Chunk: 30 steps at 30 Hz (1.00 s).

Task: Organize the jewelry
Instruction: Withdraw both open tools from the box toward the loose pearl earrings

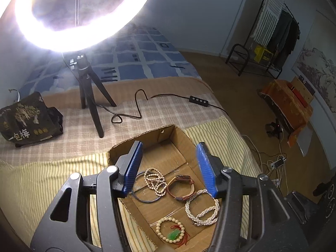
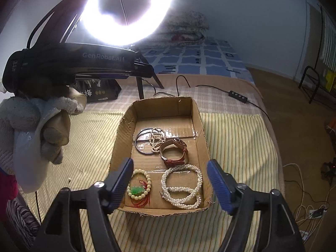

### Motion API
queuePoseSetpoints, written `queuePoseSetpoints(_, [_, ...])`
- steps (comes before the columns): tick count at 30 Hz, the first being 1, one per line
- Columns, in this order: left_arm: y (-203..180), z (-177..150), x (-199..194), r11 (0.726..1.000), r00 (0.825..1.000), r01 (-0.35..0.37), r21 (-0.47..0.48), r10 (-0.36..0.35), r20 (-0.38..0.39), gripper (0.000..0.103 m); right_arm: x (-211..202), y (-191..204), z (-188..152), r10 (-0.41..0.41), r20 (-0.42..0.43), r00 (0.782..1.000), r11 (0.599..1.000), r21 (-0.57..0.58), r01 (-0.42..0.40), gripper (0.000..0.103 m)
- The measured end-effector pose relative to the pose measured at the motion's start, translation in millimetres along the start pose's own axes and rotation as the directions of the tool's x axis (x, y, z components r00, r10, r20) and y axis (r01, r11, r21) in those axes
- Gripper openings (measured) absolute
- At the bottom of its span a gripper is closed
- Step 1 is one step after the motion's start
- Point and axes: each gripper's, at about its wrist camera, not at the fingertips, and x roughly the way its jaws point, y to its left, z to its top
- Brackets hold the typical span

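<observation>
An open cardboard box [image 2: 163, 109] sits on a striped cloth and holds the jewelry. Inside lie a dark bangle [image 2: 138, 150], a small pearl strand [image 2: 156, 140], a brown leather watch [image 2: 174, 162], a coiled pearl bracelet [image 2: 182, 189] and a cream bead bracelet with a green pendant [image 2: 137, 190]. My right gripper [image 2: 170, 162] hovers open over the box's near end, with nothing between its blue pads. My left gripper [image 1: 169, 146] stands open above the same box [image 1: 159, 138], over the watch [image 1: 182, 177] and the coiled pearls [image 1: 187, 205], and holds nothing.
A lit ring light on a black tripod [image 1: 90, 96] stands behind the box, its cable and switch [image 1: 199, 100] trailing right. A black snack bag [image 1: 25, 119] lies at the left. A gloved hand [image 2: 42, 130] holds the other gripper's housing [image 2: 84, 63]. Cables [image 2: 304, 208] lie on the floor.
</observation>
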Motion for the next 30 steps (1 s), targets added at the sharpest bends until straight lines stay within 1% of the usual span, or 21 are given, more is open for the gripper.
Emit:
queuePoseSetpoints(1, [0,0,0,1.000,1.000,0.001,-0.001,-0.001,-0.003,0.054,-1,1,0,-0.003,0.003,1.000,1.000,0.000,0.003,0.080])
queuePoseSetpoints(3, [1,0,-3,1.000,1.000,-0.003,-0.002,0.003,-0.004,0.054,-4,2,0,-0.013,0.011,1.000,1.000,0.000,0.013,0.090])
queuePoseSetpoints(9, [2,-2,-17,1.000,1.000,-0.010,0.001,0.010,0.007,0.055,-14,7,1,-0.033,0.030,0.999,0.999,0.001,0.033,0.096])
queuePoseSetpoints(16, [5,-4,-40,1.000,0.999,-0.022,0.009,0.021,0.037,0.055,-27,25,-2,-0.055,0.046,0.997,0.998,-0.033,0.057,0.096])
queuePoseSetpoints(20, [11,-10,-57,0.999,0.998,-0.031,0.009,0.031,0.053,0.055,-35,33,-5,-0.055,0.056,0.997,0.998,-0.034,0.057,0.096])
queuePoseSetpoints(26, [38,-25,-86,0.999,0.997,-0.036,-0.017,0.038,0.068,0.055,-46,44,-11,-0.044,0.093,0.995,0.999,-0.024,0.046,0.096])
queuePoseSetpoints(30, [63,-41,-106,0.998,0.996,-0.061,-0.033,0.063,0.070,0.055,-49,51,-14,-0.020,0.097,0.995,1.000,-0.016,0.021,0.096])
